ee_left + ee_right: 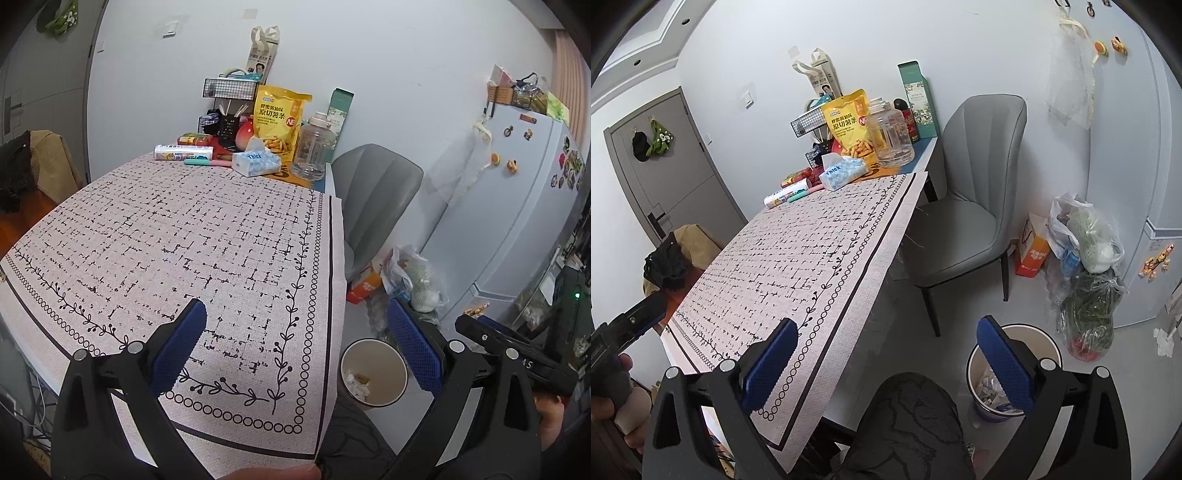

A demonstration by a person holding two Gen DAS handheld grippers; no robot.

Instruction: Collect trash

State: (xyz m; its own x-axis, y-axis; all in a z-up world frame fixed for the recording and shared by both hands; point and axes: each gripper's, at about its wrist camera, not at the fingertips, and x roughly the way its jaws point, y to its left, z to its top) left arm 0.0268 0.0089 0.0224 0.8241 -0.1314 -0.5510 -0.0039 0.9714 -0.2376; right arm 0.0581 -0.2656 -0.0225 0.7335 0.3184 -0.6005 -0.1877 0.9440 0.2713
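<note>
Both tools hang wide apart with nothing between the blue pads. The left hand-held gripper (295, 347) sits over the near edge of the tabletop (192, 236), which wears a pink placemat printed with black dashes and a vine border. The right hand-held gripper (886, 363) hovers off the tabletop's near corner, its right pad over the waste bin (975, 363). That bin stands on the floor beside the tabletop, at about 4 o'clock in the left wrist view, with scraps of crumpled white paper (356, 382) lying in its bottom. At 12 o'clock, along the wall, stand a yellow snack bag (279, 118), a tissue pack (256, 162) and a clear jug (314, 151). A grey chair (971, 192) is pulled up at 1 o'clock.
</note>
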